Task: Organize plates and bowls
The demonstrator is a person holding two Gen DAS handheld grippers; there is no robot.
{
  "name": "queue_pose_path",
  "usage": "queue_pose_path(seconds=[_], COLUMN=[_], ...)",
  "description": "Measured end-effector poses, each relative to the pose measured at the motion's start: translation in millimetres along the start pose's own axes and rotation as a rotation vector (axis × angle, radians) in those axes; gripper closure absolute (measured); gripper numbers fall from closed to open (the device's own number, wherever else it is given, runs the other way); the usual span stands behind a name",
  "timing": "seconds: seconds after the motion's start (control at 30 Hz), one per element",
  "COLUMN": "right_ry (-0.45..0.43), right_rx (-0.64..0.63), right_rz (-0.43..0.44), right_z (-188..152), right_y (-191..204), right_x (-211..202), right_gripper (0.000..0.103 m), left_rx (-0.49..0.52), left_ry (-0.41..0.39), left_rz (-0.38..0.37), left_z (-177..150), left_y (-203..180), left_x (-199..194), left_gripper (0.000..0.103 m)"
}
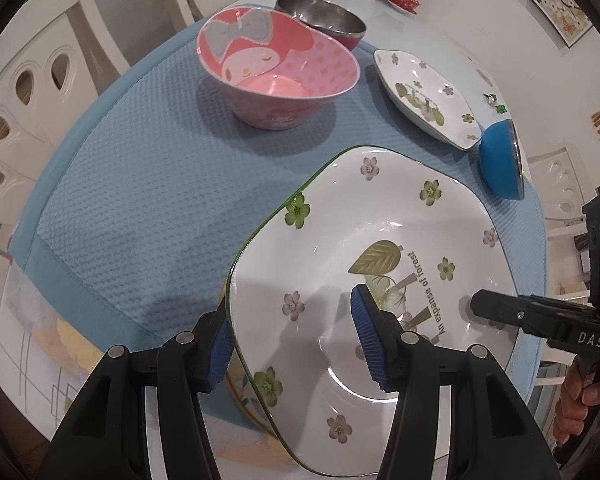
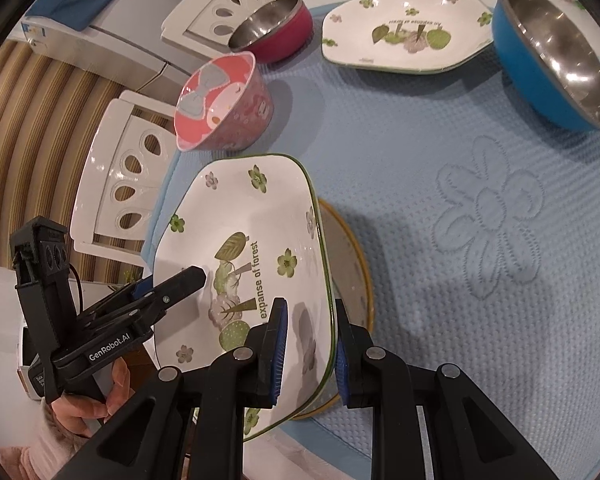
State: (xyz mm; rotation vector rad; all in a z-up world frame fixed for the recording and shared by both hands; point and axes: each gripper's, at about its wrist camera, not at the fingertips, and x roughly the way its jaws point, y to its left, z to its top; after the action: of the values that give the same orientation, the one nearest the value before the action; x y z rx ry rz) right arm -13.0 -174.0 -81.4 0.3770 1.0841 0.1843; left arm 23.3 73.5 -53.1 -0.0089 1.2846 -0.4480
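Plate in hand: a large floral plate (image 1: 380, 280) sits between both sets of tongs, tilted, its far edge over the blue mat (image 1: 140, 200).
Left tongs (image 1: 292, 344): rim of the plate lies between the two blue pads, one under the rim, one on the inner face; the gap is narrow, though whether both pads bear on the rim I cannot tell for certain.
Right tongs (image 2: 310, 352): jaws stand narrow astride the opposite rim of the same plate, one pad inside, one outside; contact appears close, judged a grip.
Beneath the plate: in the right wrist view a yellow-rimmed dish (image 2: 352, 264) shows just under the plate's edge, beside the right tongs. Whether the plate rests on it or hangs above it cannot be told.
Ahead of the tongs: pink bowl (image 1: 276, 68), red bowl (image 1: 324, 16), a second floral plate (image 1: 424, 96) and a blue bowl (image 1: 500, 164), all standing apart on the mat.
Done so far: judged little; at most one plate is being paired with the yellow-rimmed dish.
Left to do: second floral plate not yet stacked; three bowls not yet nested or grouped.
Progress: judged early stage.
Risk: the plate is glossy and held by the rims only; slip is possible.
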Motion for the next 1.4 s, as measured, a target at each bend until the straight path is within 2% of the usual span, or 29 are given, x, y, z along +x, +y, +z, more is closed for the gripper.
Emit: queue_pose_path(seconds=[0.23, 0.63, 1.17, 1.4], right_ry=[0.046, 0.076, 0.093, 0.093], right_rx=[0.008, 0.045, 0.068, 0.084], right_rz=[-0.025, -0.048, -0.07, -0.078], right_z=[-2.5, -4.0, -1.4, 0.2], right_y=[3.7, 4.7, 3.6, 4.1], right_x=[17.7, 36.6, 40.6, 41.9], right_gripper=[0.082, 0.082, 0.082, 0.082], left_rx=[-0.019, 0.058, 0.131, 0.136], left_ry=[0.015, 0.028, 0.034, 0.035], left_rz=[0.0, 0.055, 0.116, 0.114], left_z=[-3.5, 1.3, 3.0, 2.7], left_y=[10.9, 4.0, -4.9, -3.6], left_x=[4.3, 9.2, 14.8, 14.8], left_gripper=[0.052, 0.052, 0.052, 0.052])
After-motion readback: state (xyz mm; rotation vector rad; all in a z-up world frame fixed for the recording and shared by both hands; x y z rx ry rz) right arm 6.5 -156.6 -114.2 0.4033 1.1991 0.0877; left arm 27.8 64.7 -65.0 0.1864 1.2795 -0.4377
